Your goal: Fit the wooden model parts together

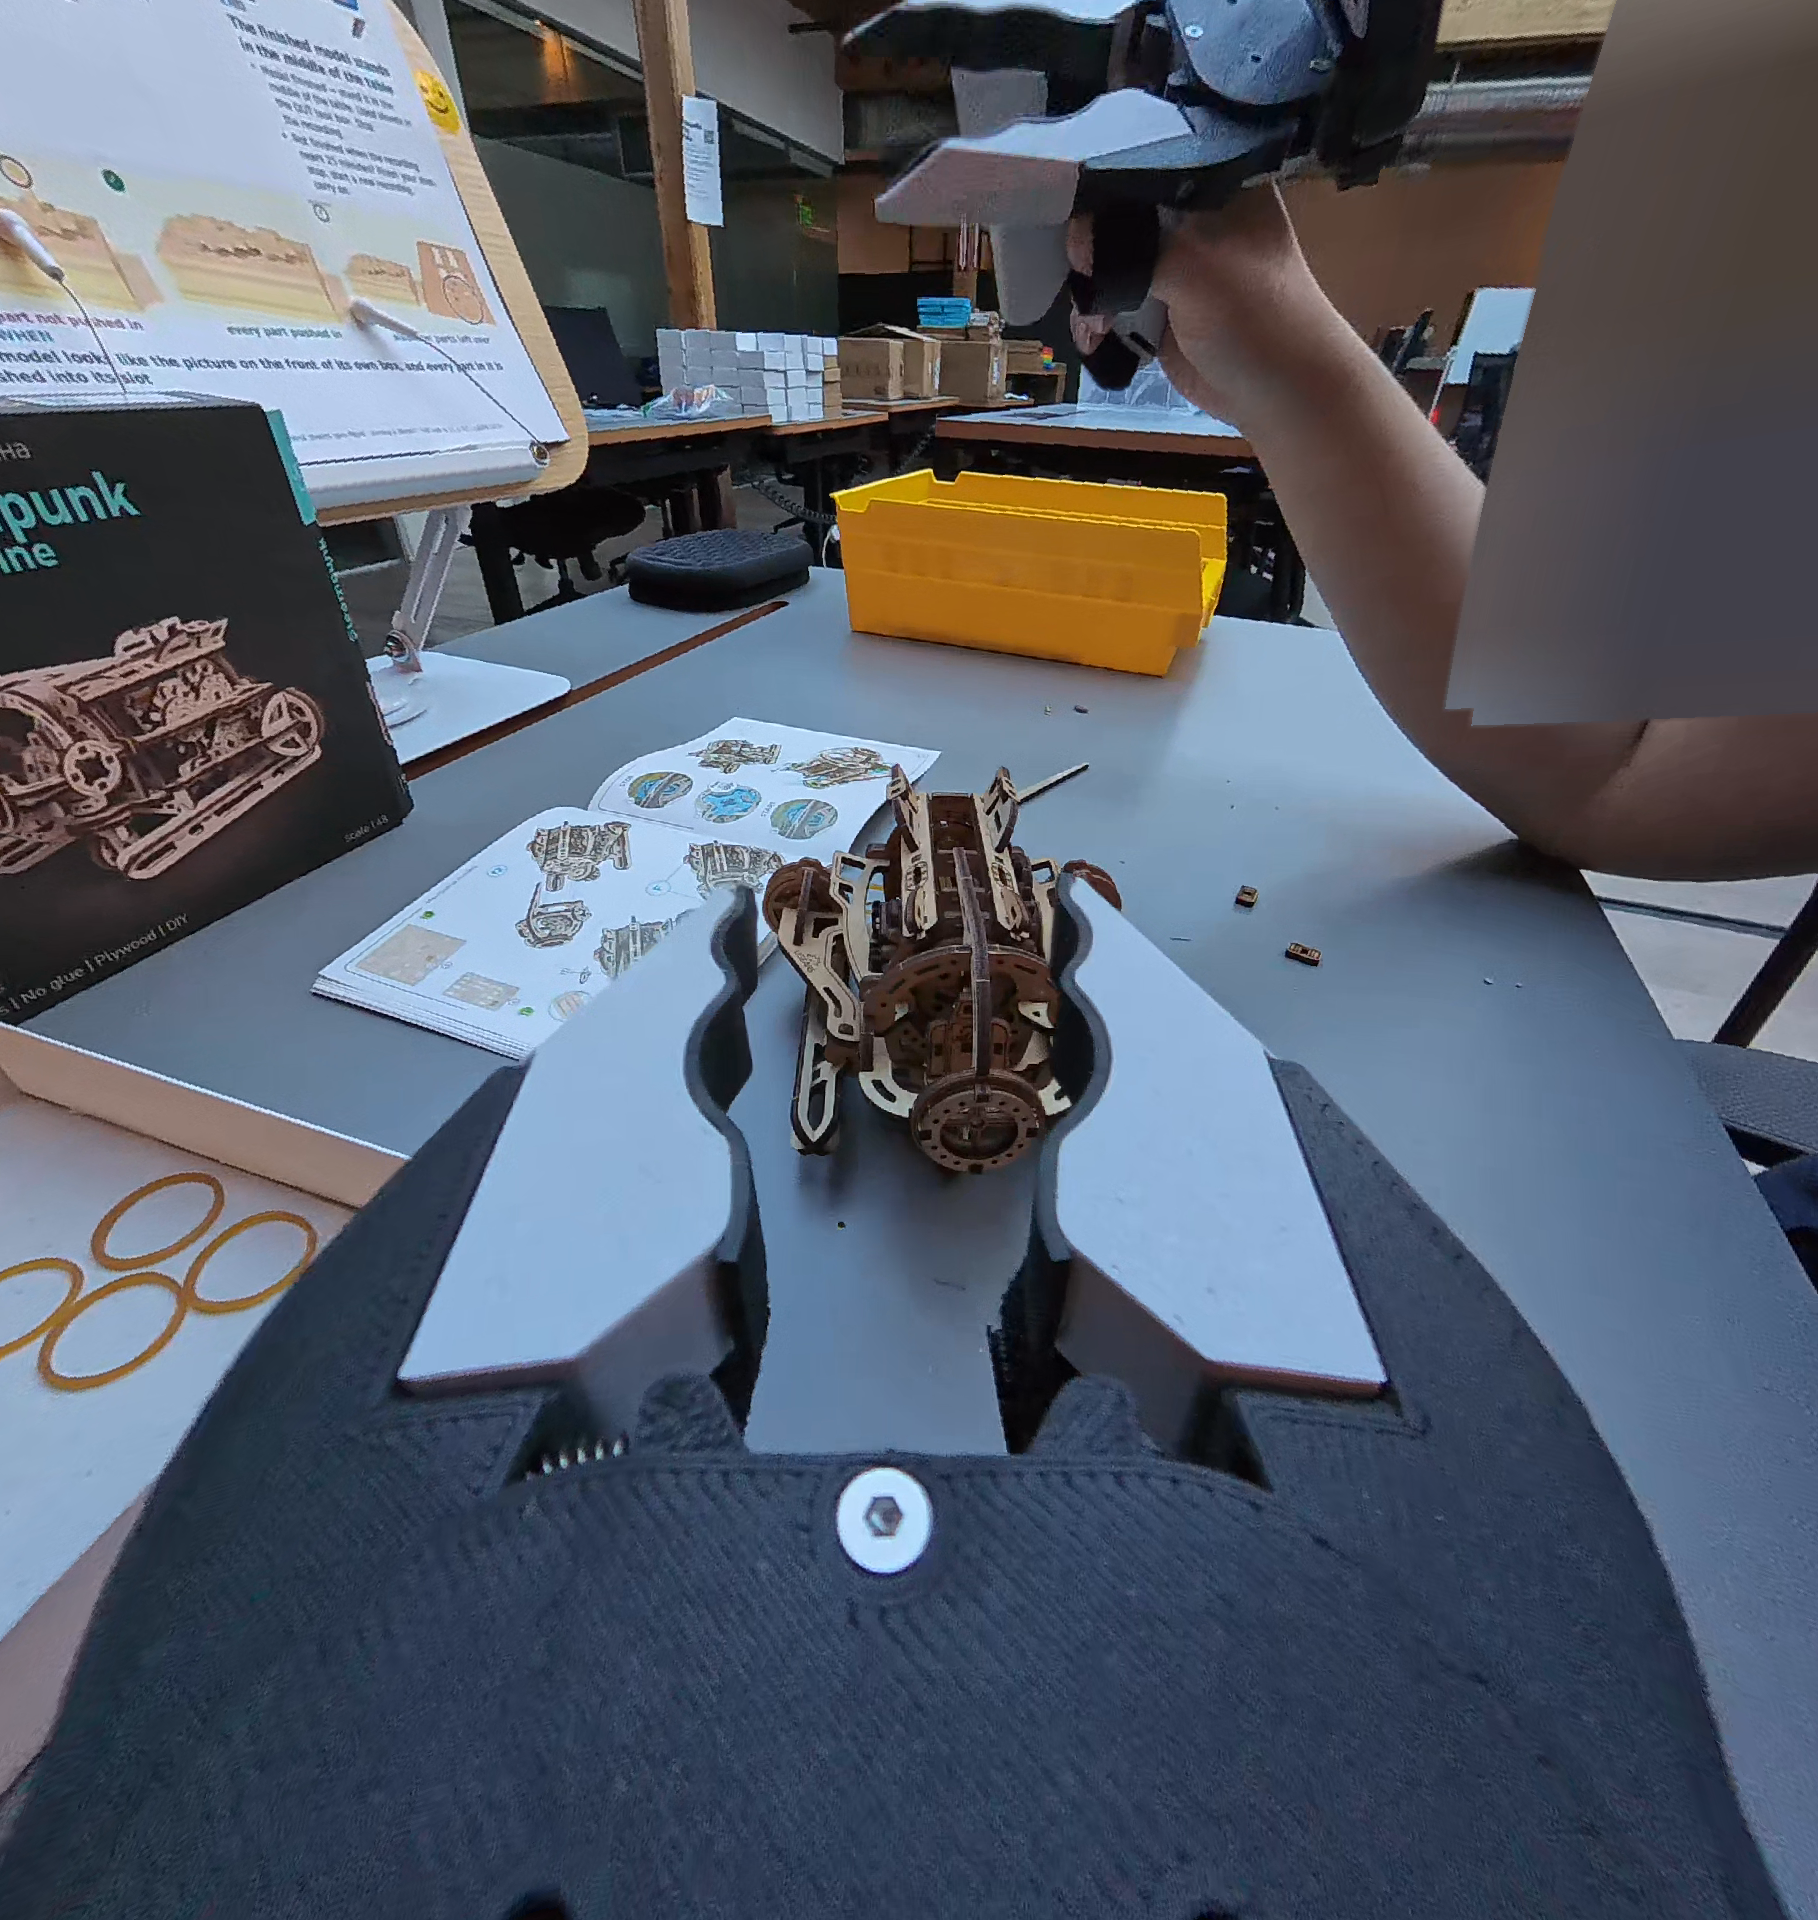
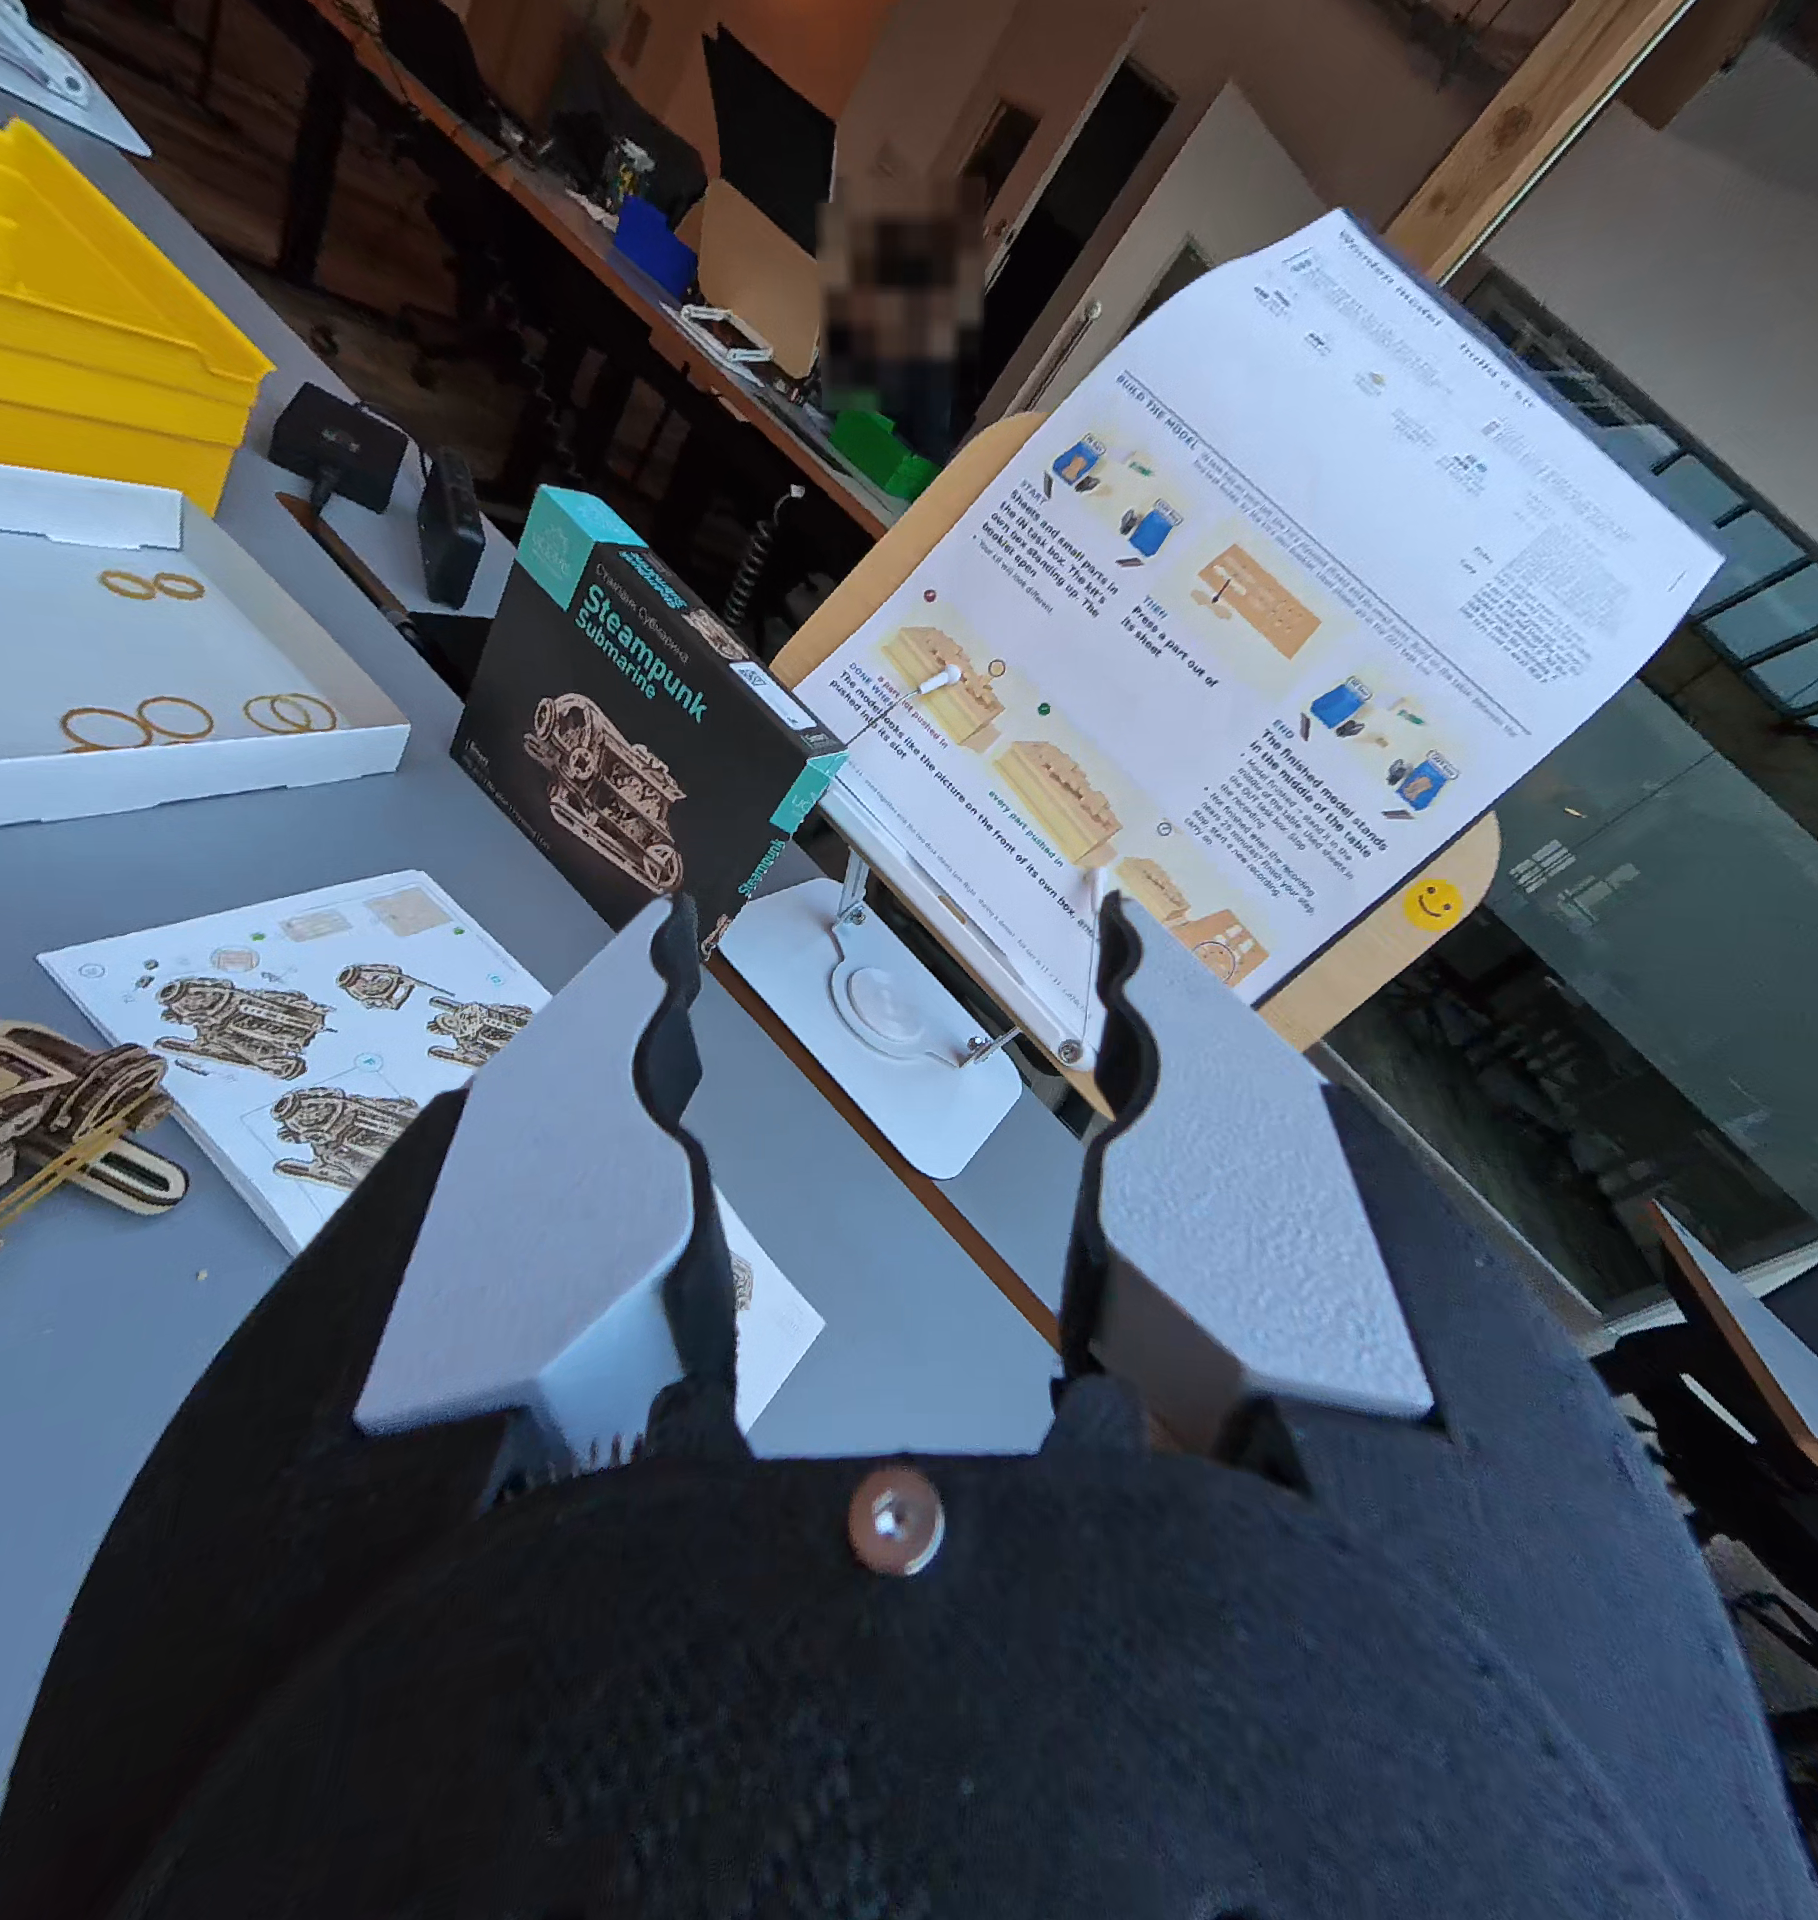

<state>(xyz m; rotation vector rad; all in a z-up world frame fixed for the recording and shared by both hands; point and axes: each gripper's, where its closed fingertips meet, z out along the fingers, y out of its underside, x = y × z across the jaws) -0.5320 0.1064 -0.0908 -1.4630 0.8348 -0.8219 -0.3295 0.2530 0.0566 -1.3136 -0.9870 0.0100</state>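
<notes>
The wooden model [image 1: 926, 997], a brown and tan plywood submarine with gear wheels, lies on the grey table [image 1: 1352, 810]. My left gripper [image 1: 905, 904] is open, its two grey fingers on either side of the model. The right finger stands close against the model's side and the left finger shows a small gap. My right gripper [image 2: 900, 925] is open and empty, held high above the table by a hand. It also shows at the top of the left wrist view [image 1: 869, 120]. The model's end shows at the left edge of the right wrist view [image 2: 22, 1101].
An open instruction booklet [image 1: 614, 883] lies left of the model, beside the dark kit box [image 1: 136, 675]. A white tray [image 1: 11, 1455] with rubber bands is at front left. A yellow bin [image 1: 1030, 571] stands behind. A sheet on a stand [image 1: 240, 208] is at the back left. Small wood bits [image 1: 1300, 951] lie to the right.
</notes>
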